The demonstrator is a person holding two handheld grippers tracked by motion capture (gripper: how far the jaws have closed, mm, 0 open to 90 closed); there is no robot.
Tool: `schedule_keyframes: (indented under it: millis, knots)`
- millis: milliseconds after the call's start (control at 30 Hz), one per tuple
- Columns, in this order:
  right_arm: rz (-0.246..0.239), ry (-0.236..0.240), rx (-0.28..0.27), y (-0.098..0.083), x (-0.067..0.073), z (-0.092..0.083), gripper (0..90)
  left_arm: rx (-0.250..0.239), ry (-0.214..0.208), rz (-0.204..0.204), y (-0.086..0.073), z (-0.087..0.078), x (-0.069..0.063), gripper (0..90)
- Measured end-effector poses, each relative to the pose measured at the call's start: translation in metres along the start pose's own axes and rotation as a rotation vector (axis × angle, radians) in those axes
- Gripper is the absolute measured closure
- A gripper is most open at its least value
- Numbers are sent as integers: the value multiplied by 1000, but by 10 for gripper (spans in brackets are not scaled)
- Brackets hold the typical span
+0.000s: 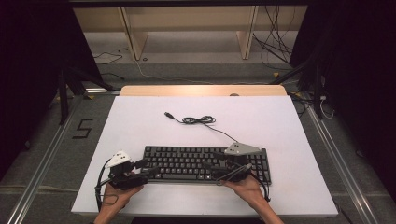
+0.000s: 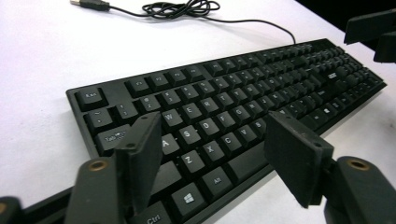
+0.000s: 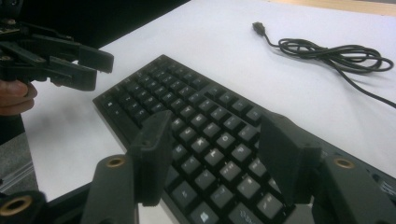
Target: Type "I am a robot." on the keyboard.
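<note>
The table [image 1: 140, 116] carried a keyboard [image 1: 187, 161] near its front edge, cable [image 1: 201, 120] coiled behind. The left gripper [image 1: 142, 168] and right gripper [image 1: 222, 170] hovered over its two ends, jaws apart and empty, probably poised to press keys.

The keyboard [image 1: 205, 163] lies on the table [image 1: 140, 126], toward its near edge. Behind it, the keyboard's cable [image 1: 201, 120] lies in a loose coil (its USB plug [image 1: 168, 114] at the left end). The left gripper [image 1: 144, 169] hovers at the keyboard's left end, the right gripper [image 1: 215, 171] over its right half.
</note>
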State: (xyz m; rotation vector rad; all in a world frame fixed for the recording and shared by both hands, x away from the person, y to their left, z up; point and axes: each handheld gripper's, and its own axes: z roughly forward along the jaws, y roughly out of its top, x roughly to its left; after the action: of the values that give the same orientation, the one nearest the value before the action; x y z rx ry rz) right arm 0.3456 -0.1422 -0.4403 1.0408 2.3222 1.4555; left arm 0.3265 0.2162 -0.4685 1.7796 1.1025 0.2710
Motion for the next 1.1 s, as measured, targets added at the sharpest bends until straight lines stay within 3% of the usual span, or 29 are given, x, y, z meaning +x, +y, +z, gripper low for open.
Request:
schedule_keyframes:
  millis: [367,700,900,1100]
  knots:
    - [4,1,54,8,1,26,579,22,26,0,0,2,5,505]
    - [15,-7,84,9,-2,37,714,45,46,6,0,4,7,635]
    - [27,-21,110,9,-4,46,815,58,52,14,0,6,8,759]
    - [26,-25,120,10,-3,51,856,75,54,31,0,8,8,832]
